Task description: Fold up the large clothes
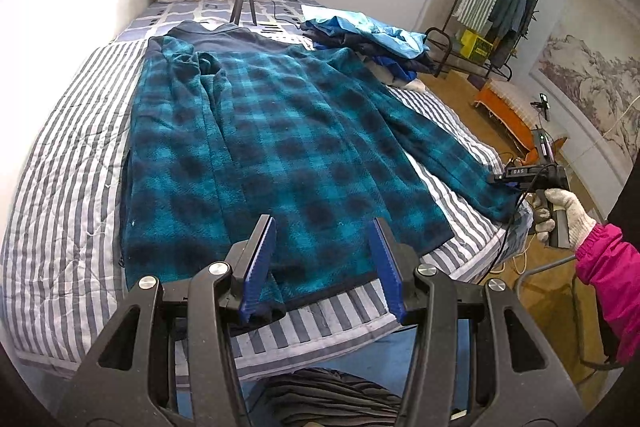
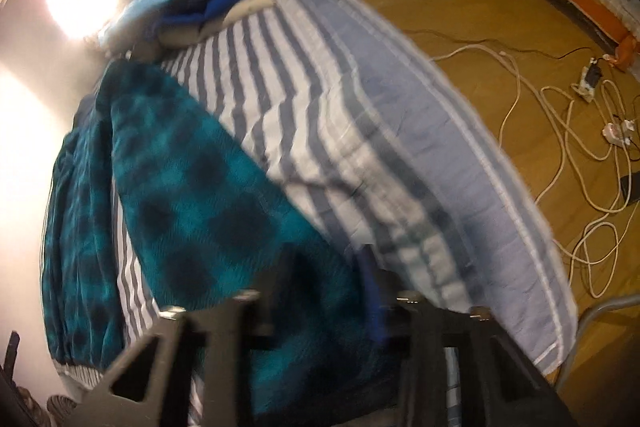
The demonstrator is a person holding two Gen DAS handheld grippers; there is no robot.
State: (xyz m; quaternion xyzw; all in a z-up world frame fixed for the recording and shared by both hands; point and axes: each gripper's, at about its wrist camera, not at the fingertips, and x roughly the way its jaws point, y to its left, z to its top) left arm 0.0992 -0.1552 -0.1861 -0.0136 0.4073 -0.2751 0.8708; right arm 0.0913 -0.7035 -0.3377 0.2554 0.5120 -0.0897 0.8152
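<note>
From the left wrist, the left gripper [image 1: 324,263] is hovering with its jaws standing apart and empty over the hem of the teal plaid fleece jacket [image 1: 256,131], which is lying flat on the striped bedspread [image 1: 68,155] with one sleeve [image 1: 452,155] reaching toward the gloved hand [image 1: 560,215]. From the right wrist, blurred, the right gripper [image 2: 320,291] is sitting over that sleeve's cuff; whether it is pinching I cannot tell. Folding the sleeve inward seems in hand, calling for a firm pinch first.

The big blue-and-black checked fleece jacket [image 1: 256,131] covers the middle of the striped bed cover [image 1: 68,155]. Bare striped room lies on both sides. A heap of blue clothes [image 1: 360,39] and a black lamp stand [image 1: 243,1] block the far end.
</note>
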